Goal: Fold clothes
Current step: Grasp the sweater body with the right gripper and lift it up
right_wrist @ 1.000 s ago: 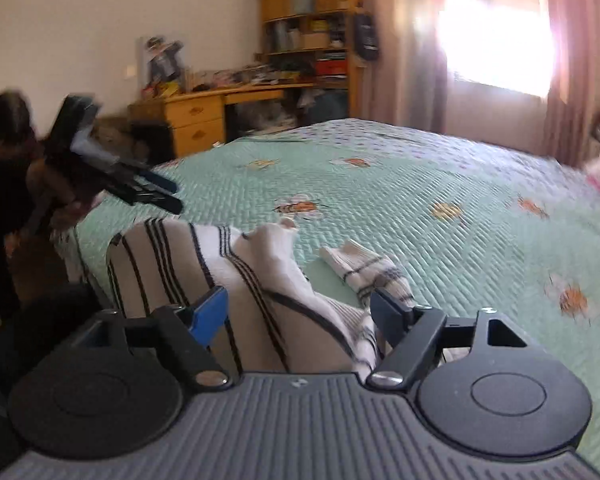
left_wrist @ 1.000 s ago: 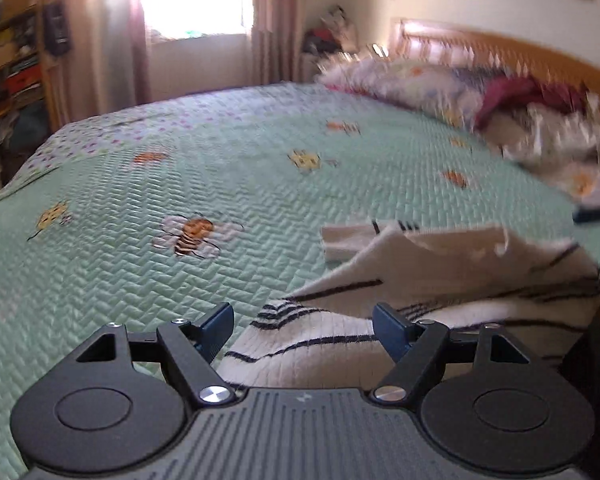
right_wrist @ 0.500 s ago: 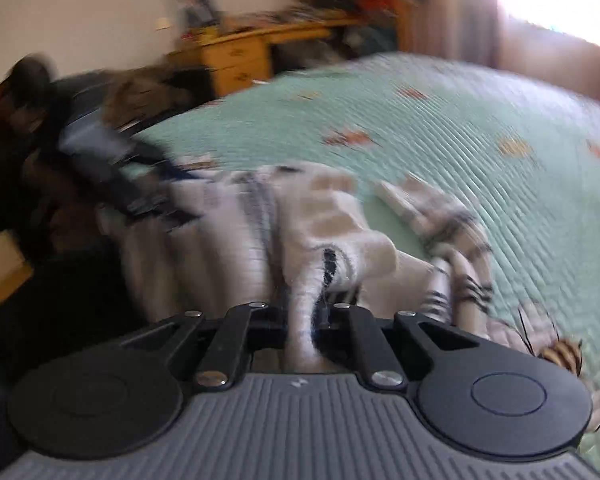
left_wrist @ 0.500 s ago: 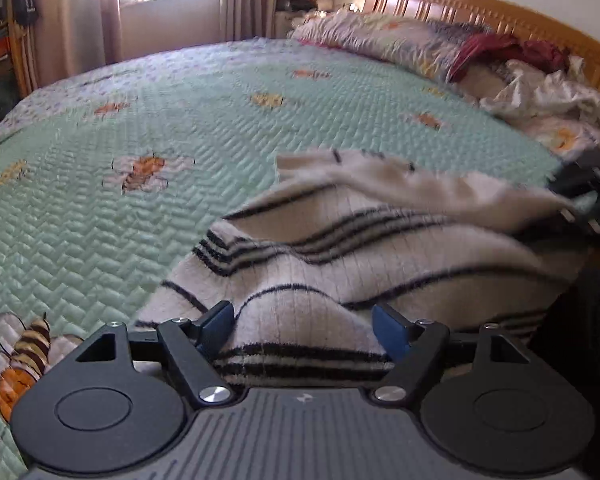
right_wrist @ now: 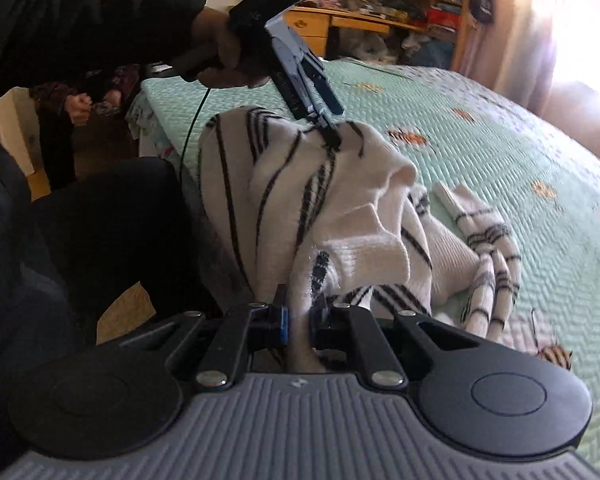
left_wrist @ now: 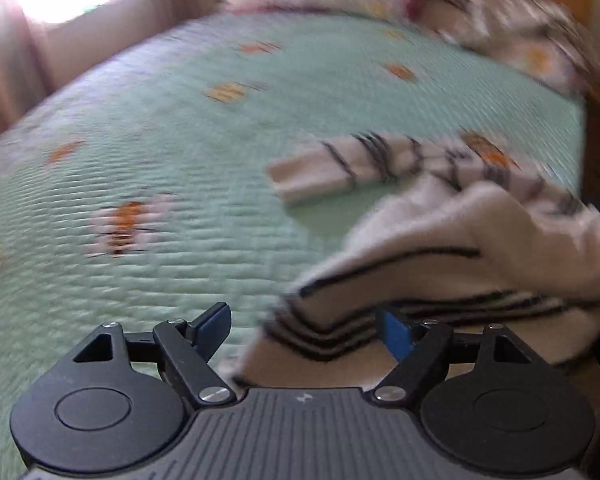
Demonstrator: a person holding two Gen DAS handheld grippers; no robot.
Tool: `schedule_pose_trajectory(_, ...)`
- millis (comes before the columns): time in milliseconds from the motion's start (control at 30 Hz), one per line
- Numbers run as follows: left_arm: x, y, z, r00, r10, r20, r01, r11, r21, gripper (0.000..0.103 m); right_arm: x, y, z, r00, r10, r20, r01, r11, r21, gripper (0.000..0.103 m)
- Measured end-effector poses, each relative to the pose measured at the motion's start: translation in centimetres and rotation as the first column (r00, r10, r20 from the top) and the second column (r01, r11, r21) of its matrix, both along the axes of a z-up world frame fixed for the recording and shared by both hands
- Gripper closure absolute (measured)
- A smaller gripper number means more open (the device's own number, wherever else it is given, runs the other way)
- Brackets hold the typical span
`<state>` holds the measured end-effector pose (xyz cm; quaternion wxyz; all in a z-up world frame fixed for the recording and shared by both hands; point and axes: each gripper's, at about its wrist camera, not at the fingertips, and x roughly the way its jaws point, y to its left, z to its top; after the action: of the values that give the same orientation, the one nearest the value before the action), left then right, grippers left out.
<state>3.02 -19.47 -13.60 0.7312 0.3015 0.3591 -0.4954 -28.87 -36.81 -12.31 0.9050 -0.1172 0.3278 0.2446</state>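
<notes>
Lying bunched at the bed's near edge, the striped sweater is soft, light knit that will sag and stretch; hems, cuffs or shoulder seams look like the best holds. The right gripper has its fingers clamped on a fold of it, having just closed from wide apart a second ago. The left gripper stands open, cloth between its fingers but unpinched, as before. Its view has swung lower; the sweater's sleeve now lies well beyond its fingers.

No text, label, brand, number or sign is legible anywhere in either view.
</notes>
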Motion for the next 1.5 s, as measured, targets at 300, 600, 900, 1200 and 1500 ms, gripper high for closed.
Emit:
schedule_pose_trajectory(300,-1.2,-0.9,-2.4,0.992,-0.122,0.031,0.12,0.991,0.062,0.039,1.3,-3.1,-1.9,0.988,-0.123,-0.091,0.133,0.984,0.118,0.09)
schedule_pose_trajectory(600,0.7,0.6,-2.1,0.998,-0.059,0.034,0.058,0.998,0.037,0.039,1.0,-3.4,-2.2,0.987,-0.132,-0.096,0.145,0.978,0.148,0.09)
schedule_pose_trajectory(900,-0.3,-1.1,-3.9,0.988,-0.152,0.029,0.149,0.986,0.076,0.086,1.0,-3.2,-2.4,0.98,-0.168,-0.107,0.181,0.975,0.126,0.086)
schedule_pose_trajectory(1200,-6.6,8.7,0.5,0.929,0.335,0.158,-0.262,0.895,-0.362,0.097,1.8,-4.6,-2.3,0.953,-0.295,-0.072,0.303,0.934,0.187,0.086)
schedule_pose_trajectory(1500,-13.6,14.6,4.1,0.837,0.517,0.18,-0.351,0.76,-0.547,0.097,1.9,-4.5,-0.7,0.944,-0.33,0.01,0.318,0.916,0.244,0.013)
